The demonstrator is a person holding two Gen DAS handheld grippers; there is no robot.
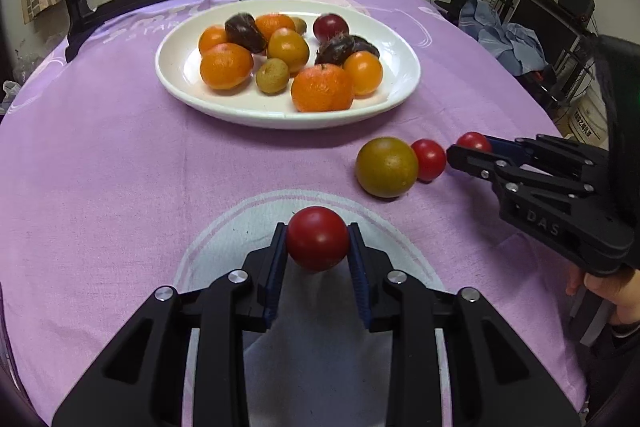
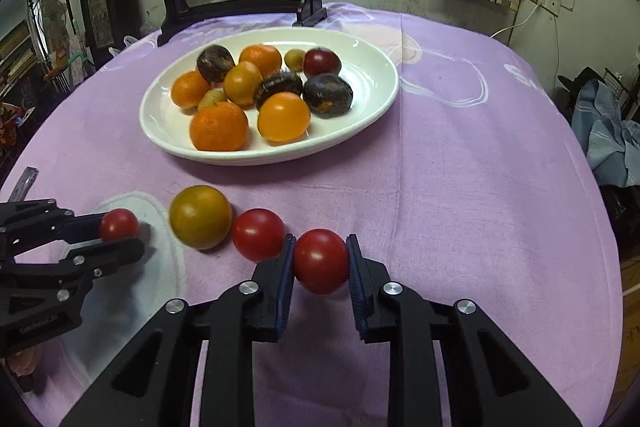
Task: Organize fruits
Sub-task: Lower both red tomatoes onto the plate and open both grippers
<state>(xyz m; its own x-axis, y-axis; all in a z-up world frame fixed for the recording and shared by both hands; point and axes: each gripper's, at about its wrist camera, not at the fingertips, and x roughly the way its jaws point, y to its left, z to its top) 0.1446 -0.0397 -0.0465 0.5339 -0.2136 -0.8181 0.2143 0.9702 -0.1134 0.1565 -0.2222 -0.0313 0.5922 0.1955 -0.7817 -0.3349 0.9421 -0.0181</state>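
L gripper [image 1: 318,241] is clamped on a red tomato [image 1: 318,238], pads on both sides, held low over a pale patch on the cloth [image 1: 120,167]; can't tell if it's touching the cloth or just off it. R gripper [image 2: 321,261] is closed on a 2nd tomato [image 2: 321,261] the same way, squeezed at its widest part, prob. so the round fruit won't roll out.

Between the two grippers, loose on the worktop: a 3rd tomato [image 2: 259,235], just beside the R gripper's near finger, and a green-brown fruit [image 2: 200,217] touching or nearly touching it. Both sit near the front rim of the plate [image 2: 376,107].

Plate is white, further back on the worktop, already carrying oranges [image 2: 219,126], dark fruits [image 2: 327,95], small greenish ones & a red one. So most fruit is gathered; 4 pieces are outside, 2 of them in hand.

My read: both tomatoes are bound for the plate, w/ each hand taking one to save a trip. The free space on the plate looks to be along the front and right rim, so that's the likely drop spot. Risk: the round fruit rolling off once released, or nudging the loose tomato when the R gripper lifts.
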